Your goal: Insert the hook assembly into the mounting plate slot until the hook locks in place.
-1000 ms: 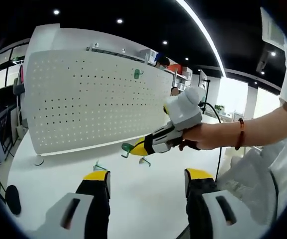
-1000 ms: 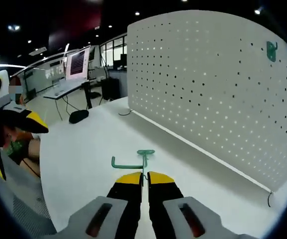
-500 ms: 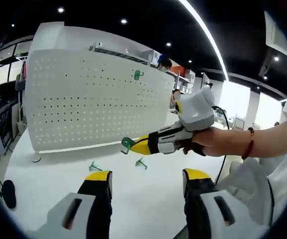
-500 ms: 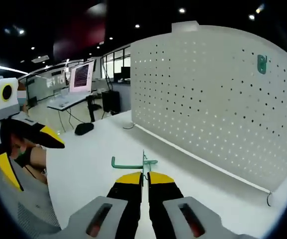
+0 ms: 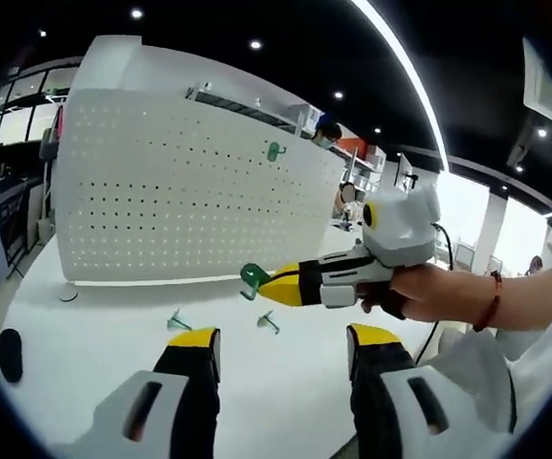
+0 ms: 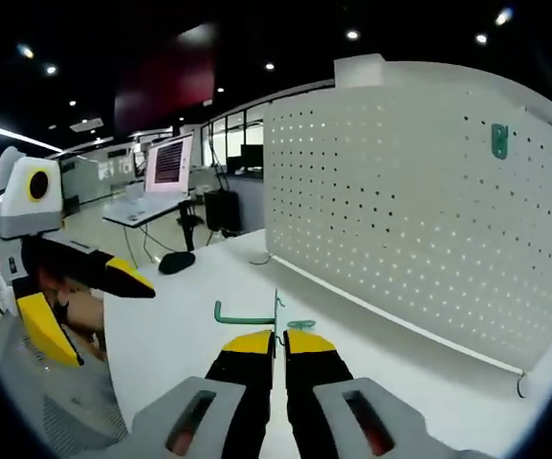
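Above the worktop point(image 5: 94, 335) | right gripper point(image 6: 276, 337) jaws clamp green hook point(image 6: 248, 312) | left gripper point(image 5: 277, 341) jaws apart | pegboard point(image 6: 419, 220) ahead

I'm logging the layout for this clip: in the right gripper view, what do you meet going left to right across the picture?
Left gripper, open → green hook clamped in the right gripper → white pegboard → green hook already mounted on the pegboard.
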Demonstrator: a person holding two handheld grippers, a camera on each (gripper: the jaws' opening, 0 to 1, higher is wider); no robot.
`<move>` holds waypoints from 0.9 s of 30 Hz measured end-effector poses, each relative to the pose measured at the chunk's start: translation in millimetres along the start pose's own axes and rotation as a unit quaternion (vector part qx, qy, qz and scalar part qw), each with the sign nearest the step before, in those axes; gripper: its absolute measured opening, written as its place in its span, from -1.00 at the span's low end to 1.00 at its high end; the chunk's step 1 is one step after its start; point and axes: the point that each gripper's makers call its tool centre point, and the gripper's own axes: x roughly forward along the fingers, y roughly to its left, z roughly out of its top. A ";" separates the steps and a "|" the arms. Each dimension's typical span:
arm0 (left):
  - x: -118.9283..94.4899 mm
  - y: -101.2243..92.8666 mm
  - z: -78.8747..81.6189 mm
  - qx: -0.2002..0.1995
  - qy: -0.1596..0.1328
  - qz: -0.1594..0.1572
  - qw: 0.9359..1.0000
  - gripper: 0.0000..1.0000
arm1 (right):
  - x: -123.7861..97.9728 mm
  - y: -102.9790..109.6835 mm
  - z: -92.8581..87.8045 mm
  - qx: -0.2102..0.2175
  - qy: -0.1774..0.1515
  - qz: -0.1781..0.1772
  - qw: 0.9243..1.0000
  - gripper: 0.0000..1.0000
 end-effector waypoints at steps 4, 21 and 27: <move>1.8 -2.1 4.9 -0.016 -0.010 0.003 1.000 0.07 | -5.3 4.9 3.0 -0.002 -0.011 0.007 1.000 -0.95; 7.7 -12.3 18.5 -0.087 -0.055 0.002 0.995 -0.09 | -21.5 27.6 30.7 -0.021 -0.086 0.042 0.995 -0.95; 11.5 -16.5 29.8 -0.113 -0.083 -0.007 0.990 -0.17 | -27.6 27.5 35.4 -0.020 -0.096 0.044 0.994 -0.95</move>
